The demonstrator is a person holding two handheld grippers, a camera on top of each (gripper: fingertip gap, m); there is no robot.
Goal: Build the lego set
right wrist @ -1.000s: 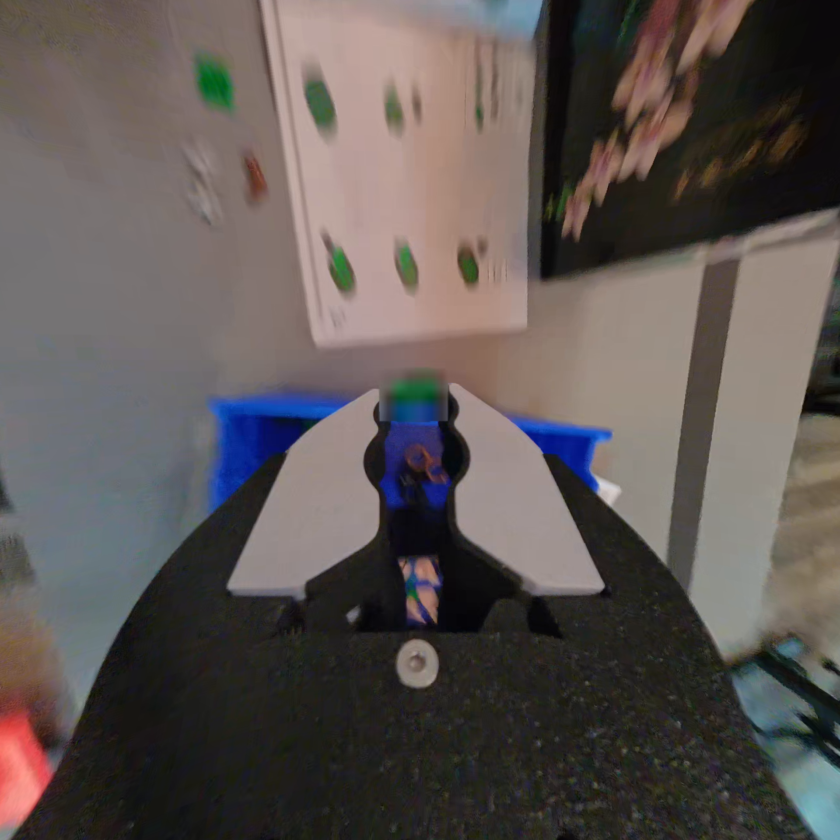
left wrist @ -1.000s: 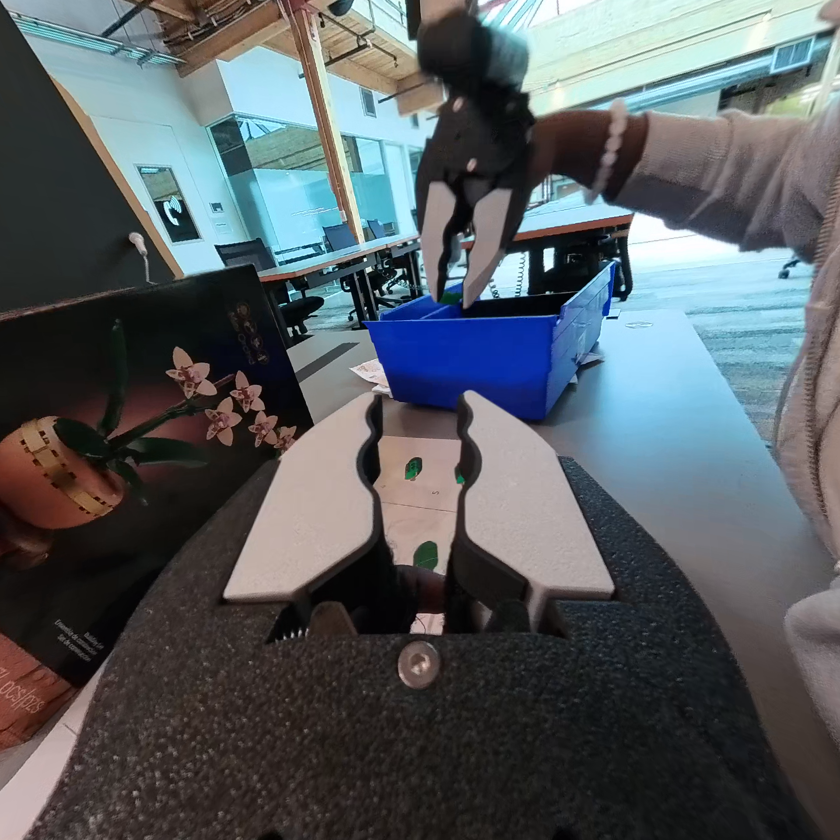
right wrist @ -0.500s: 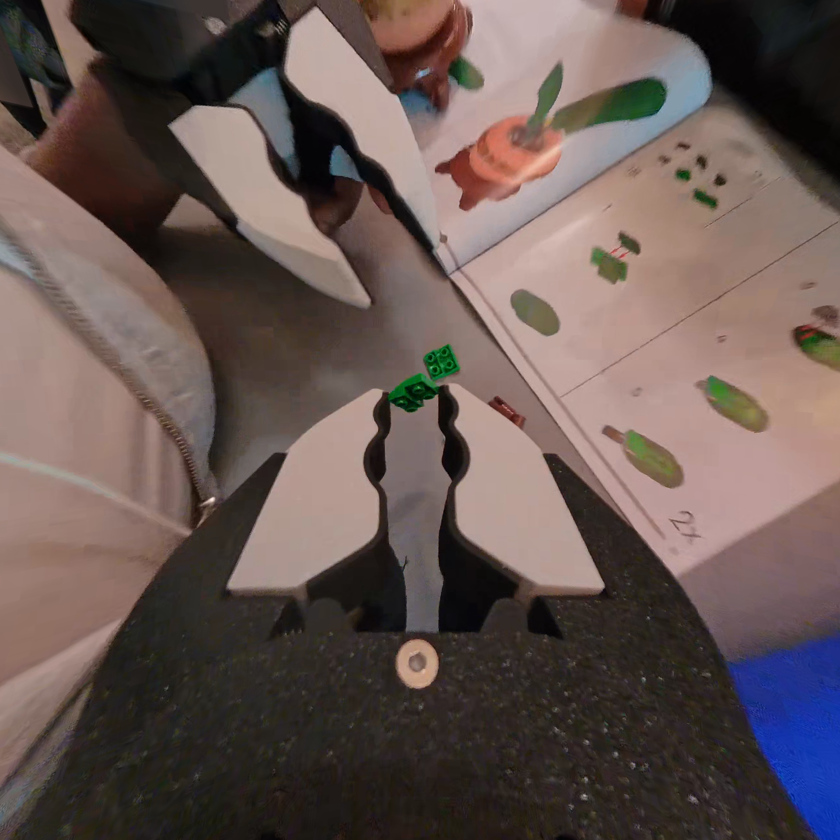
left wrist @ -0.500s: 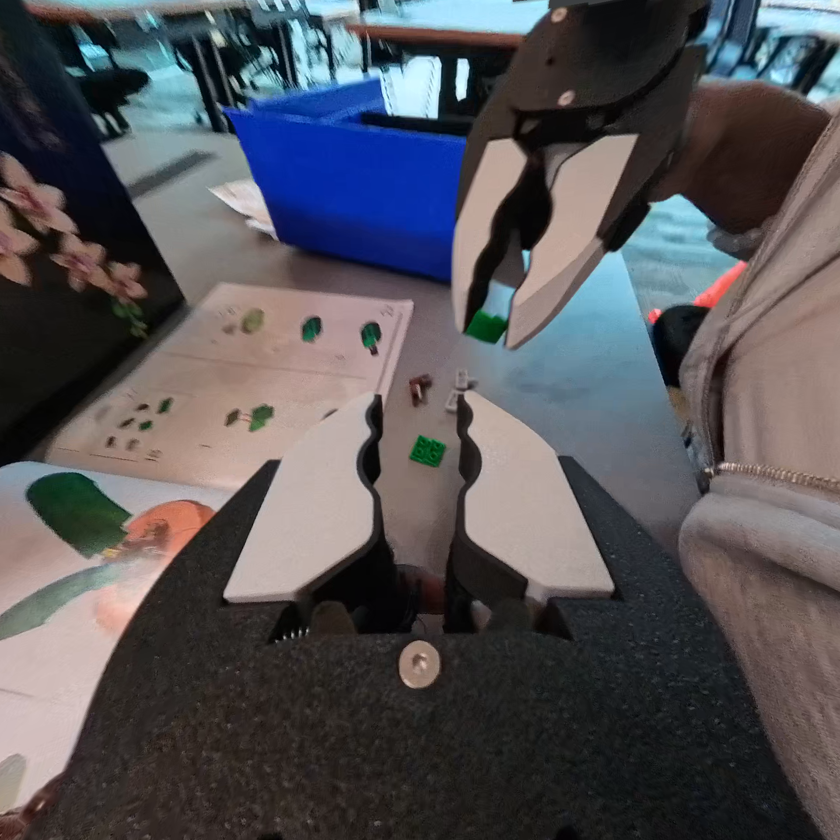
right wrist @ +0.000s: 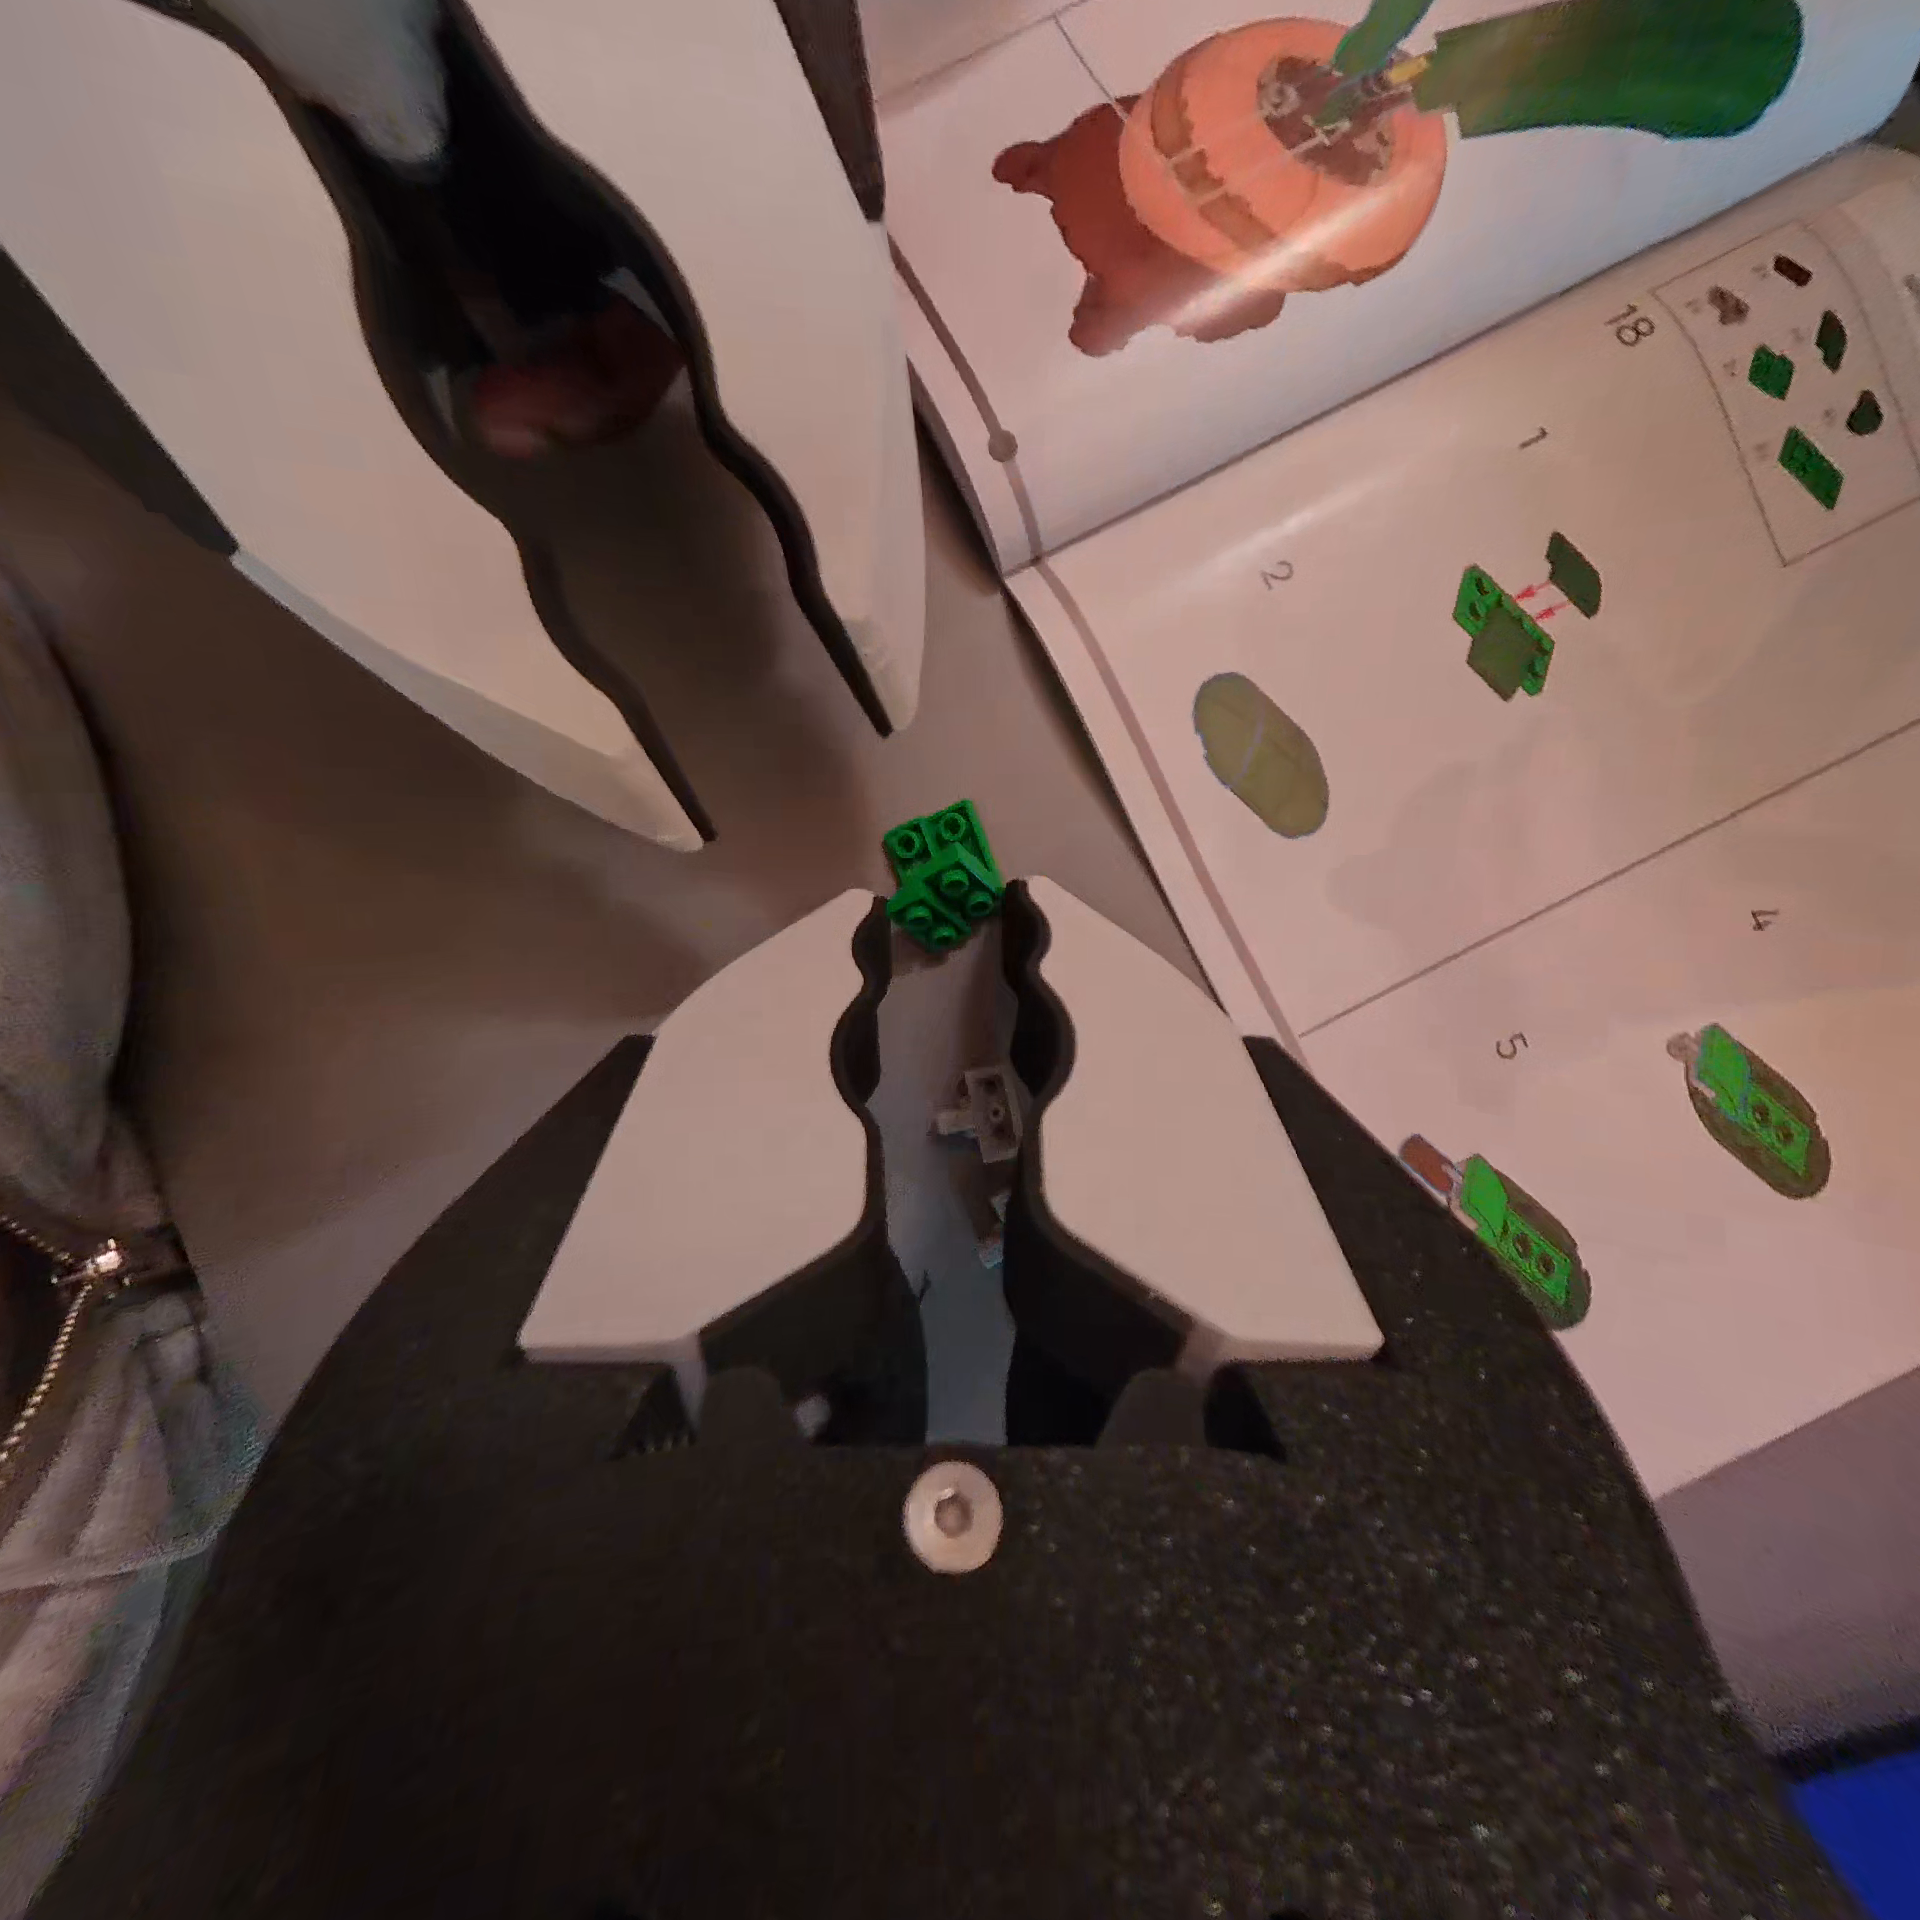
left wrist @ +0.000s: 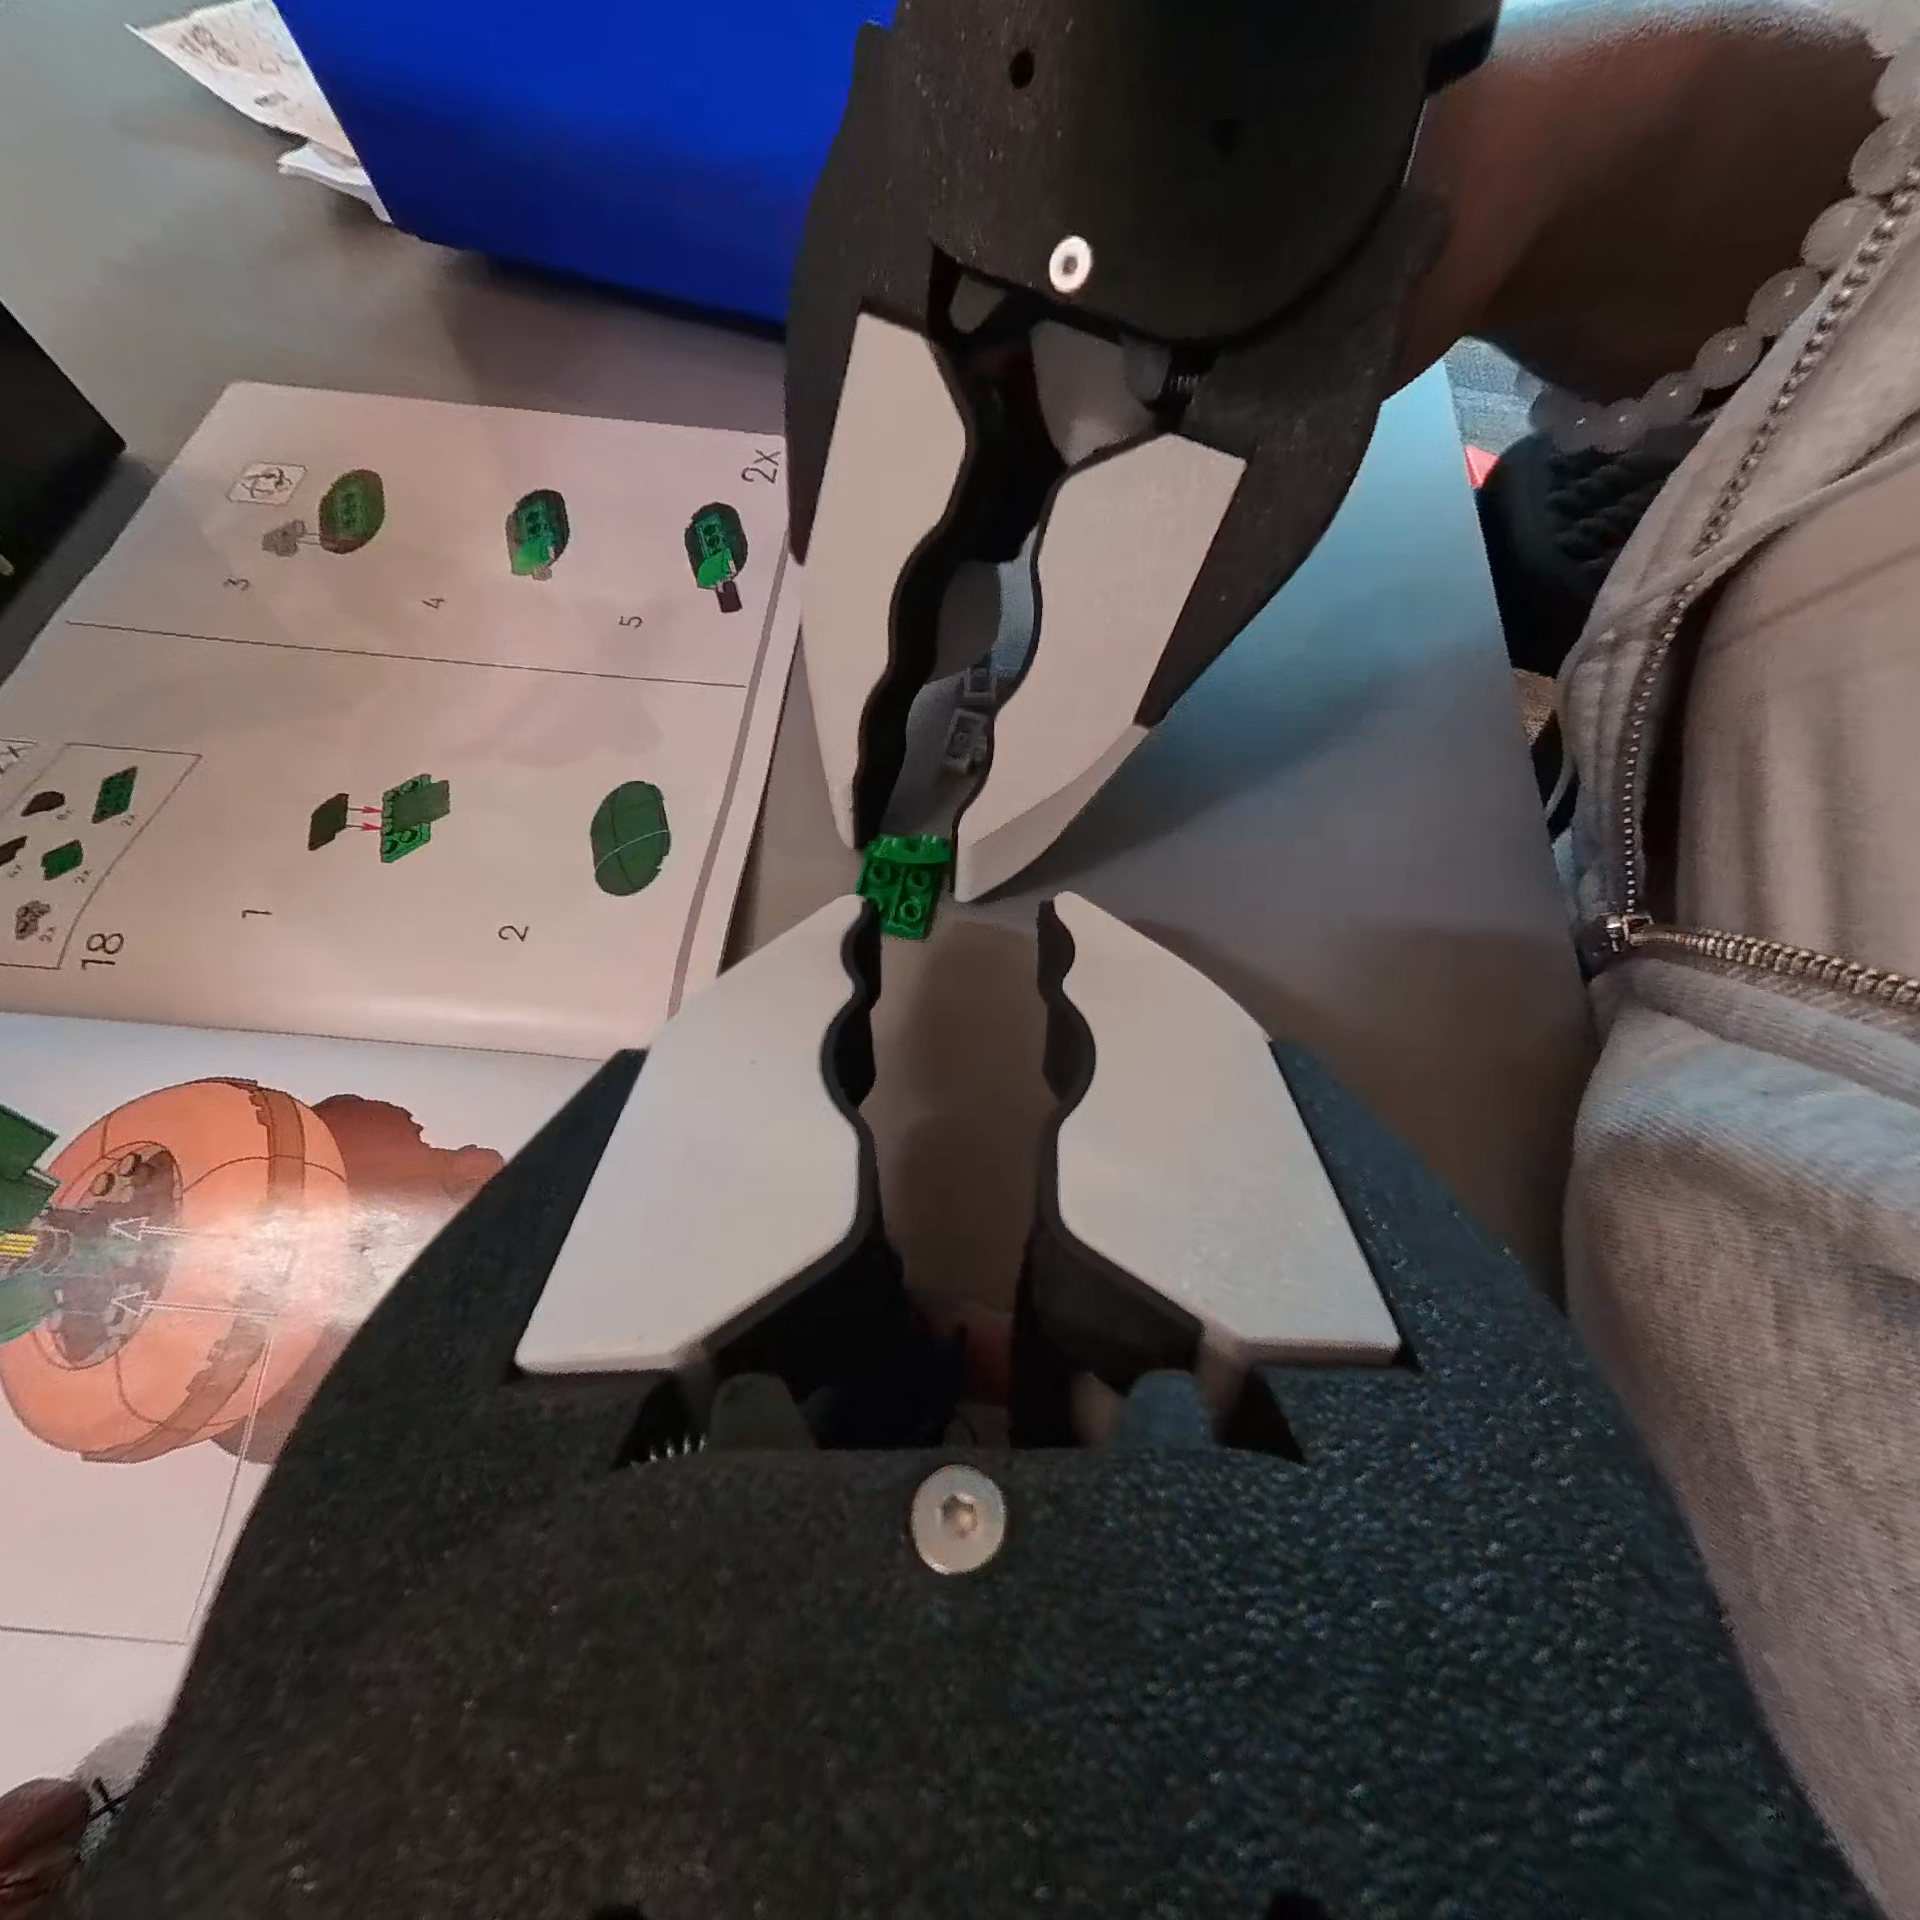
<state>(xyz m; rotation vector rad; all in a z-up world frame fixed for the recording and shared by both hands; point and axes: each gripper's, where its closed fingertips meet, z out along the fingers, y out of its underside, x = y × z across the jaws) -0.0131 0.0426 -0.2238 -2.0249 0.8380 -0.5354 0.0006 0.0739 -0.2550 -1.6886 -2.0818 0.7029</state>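
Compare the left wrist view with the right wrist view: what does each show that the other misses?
Only the left wrist view shows the blue bin at the far table edge and the right gripper's black body from the front.

Only the right wrist view shows two green pieces apart: the green brick at its own fingertips, overlapping a second green plate lying just beyond.

Both show the open instruction booklet, small grey pieces on the table, the left gripper open and empty, and a grey zipped sleeve.

Two green bricks, two hand-held grippers.
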